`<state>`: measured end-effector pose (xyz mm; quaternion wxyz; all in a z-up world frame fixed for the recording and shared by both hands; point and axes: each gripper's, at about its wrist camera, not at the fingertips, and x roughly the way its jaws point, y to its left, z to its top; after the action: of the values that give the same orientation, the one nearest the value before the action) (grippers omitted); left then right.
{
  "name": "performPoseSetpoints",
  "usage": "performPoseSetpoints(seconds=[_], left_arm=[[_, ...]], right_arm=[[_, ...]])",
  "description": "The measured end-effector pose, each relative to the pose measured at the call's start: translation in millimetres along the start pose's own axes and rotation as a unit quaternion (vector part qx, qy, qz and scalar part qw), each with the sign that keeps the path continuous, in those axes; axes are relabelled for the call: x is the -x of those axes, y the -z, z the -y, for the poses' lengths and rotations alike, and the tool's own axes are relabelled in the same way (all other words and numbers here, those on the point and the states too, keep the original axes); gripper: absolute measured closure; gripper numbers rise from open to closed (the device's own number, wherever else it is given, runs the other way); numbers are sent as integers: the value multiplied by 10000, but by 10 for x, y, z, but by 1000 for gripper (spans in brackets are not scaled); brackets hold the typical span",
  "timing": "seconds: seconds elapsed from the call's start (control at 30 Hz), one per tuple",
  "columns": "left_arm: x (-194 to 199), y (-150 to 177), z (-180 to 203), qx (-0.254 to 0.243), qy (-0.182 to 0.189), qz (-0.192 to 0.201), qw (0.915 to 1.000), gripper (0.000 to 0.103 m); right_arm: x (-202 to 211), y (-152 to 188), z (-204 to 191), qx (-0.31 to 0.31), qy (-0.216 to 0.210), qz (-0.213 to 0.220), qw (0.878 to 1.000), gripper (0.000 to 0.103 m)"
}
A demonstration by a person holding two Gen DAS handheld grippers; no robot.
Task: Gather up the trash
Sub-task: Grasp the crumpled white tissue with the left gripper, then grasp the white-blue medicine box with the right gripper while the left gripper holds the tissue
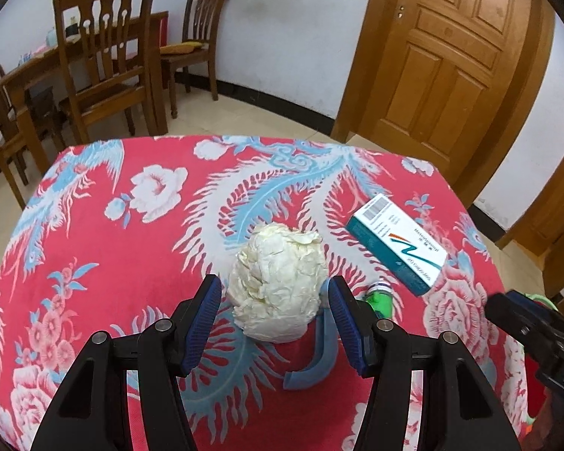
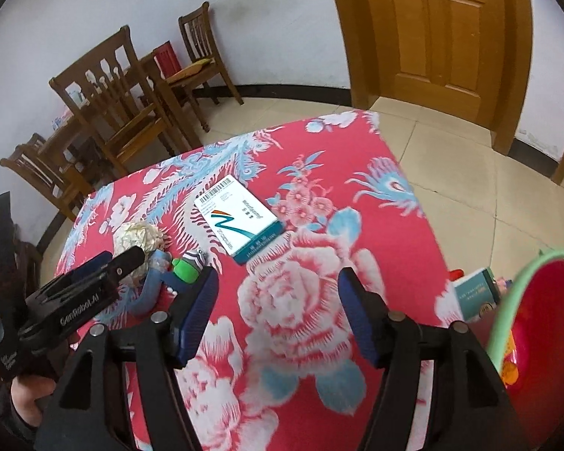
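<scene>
A ball of crumpled paper [image 1: 278, 282] sits on the red floral worktop [image 1: 139, 263] between the spread fingers [image 1: 206, 323] of the left gripper [image 1: 274, 323], its bulk just ahead of their blue pads, which stand apart and do not appear to press it. To take it cleanly, the person would do well to push the fingers further along both sides so the pads bracket the widest part of the ball before closing, and to close gently, since crushed paper gives and may squirt forward out of a shallow pinch; a curved blue strip [image 1: 319, 357] lying under the right-hand finger could be caught up with it. The right gripper [image 2: 278, 315] hangs with its fingers apart and nothing between them, over bare cloth. The left wrist view alone shows how far the paper ball reaches in between the pads. The right wrist view alone shows a green-rimmed red bin [image 2: 537, 323] beyond its right-hand finger, seemingly already holding bits of rubbish, a teal carton [image 2: 473, 293] beside it, and the white and teal box [image 2: 240, 218] lying flat well ahead of the fingers, with a small green bottle [image 2: 186, 265] near its left-hand fingertip.
</scene>
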<state>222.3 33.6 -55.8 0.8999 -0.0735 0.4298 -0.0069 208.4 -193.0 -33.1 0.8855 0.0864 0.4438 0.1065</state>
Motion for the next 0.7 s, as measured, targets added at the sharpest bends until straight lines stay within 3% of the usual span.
performPoseSetpoints(seconds=[0.53,0.6,0.7], left_arm=[[-135,-28,-139,307,203,0,9993,43],[-139,-27,-148,327,245,5,9992,55],[-142,-27,-170,378,314,10,9988,60]], right_arm=[[-699,-253,-256,589,126,-301,9977,36],[-739,-269,-291,668,136,-280,9973,35],[-780,-292,-332,811,191,-261,9962,35]])
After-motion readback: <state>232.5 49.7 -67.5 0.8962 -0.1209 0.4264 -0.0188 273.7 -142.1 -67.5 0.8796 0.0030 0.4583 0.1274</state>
